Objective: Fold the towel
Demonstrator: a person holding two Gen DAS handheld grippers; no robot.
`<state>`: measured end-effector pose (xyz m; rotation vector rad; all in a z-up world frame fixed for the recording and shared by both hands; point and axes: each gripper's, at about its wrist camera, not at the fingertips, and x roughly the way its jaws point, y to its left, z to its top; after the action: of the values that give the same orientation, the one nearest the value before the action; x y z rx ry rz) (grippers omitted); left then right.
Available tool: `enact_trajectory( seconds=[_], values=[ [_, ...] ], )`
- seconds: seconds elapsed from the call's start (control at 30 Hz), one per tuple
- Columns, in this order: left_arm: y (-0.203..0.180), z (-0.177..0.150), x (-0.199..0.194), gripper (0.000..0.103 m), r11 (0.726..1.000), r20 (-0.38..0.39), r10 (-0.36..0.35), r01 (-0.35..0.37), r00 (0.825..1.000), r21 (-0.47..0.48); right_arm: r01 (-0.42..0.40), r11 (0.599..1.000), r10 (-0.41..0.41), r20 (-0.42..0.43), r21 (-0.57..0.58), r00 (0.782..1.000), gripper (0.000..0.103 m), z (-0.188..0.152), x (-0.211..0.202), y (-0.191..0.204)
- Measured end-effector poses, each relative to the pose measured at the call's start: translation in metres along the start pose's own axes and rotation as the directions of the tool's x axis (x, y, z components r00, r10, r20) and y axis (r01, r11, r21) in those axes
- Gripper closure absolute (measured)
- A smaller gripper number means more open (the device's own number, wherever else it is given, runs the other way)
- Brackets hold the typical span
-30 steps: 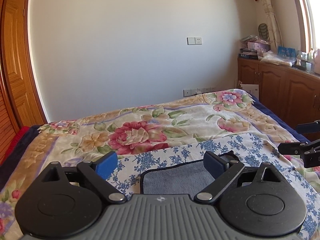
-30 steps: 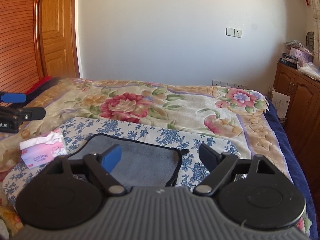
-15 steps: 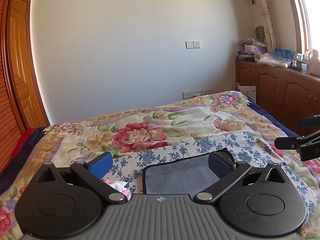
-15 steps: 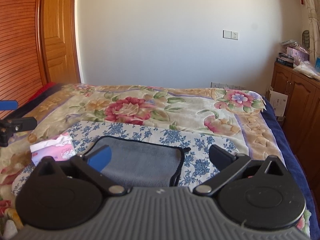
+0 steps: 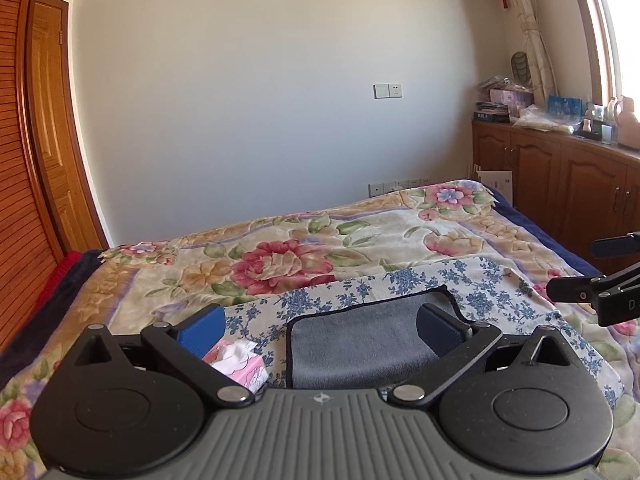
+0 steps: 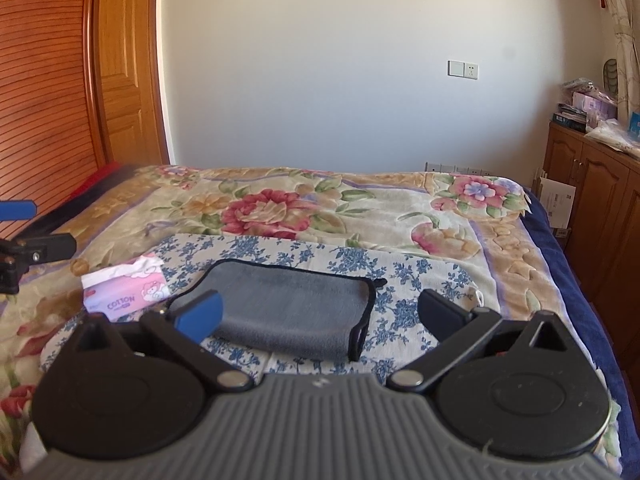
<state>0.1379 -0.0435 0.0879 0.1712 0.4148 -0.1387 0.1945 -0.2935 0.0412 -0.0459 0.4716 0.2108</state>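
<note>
A grey towel with a black hem (image 6: 288, 304) lies folded on a blue-flowered cloth (image 6: 408, 276) on the bed; it also shows in the left wrist view (image 5: 360, 336). My left gripper (image 5: 320, 330) is open and empty, held above the towel's near side. My right gripper (image 6: 320, 312) is open and empty, held above and in front of the towel. Each gripper's fingers show at the edge of the other's view: the right one (image 5: 592, 276), the left one (image 6: 28, 236).
A pink tissue pack (image 6: 124, 286) lies left of the towel, also in the left wrist view (image 5: 240, 364). The floral bedspread (image 6: 320, 208) reaches the wall. Wooden cabinets (image 5: 560, 188) stand to the right, a wooden door (image 6: 124, 68) to the left.
Both grippers have pulled back and risen from the towel; more of the bed and the tissue pack shows. The towel has not moved. Both jaws stay open.
</note>
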Motion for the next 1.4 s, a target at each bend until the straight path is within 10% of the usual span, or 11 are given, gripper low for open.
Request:
enact_trajectory(
  seconds=[1.4],
  values=[
    [0.009,-0.1,-0.055,0.0,0.998,-0.061,0.004,-0.008,0.998,-0.059,0.014,0.999,-0.012,-0.04,0.05,0.999,0.0,-0.079,-0.05,0.025]
  ],
)
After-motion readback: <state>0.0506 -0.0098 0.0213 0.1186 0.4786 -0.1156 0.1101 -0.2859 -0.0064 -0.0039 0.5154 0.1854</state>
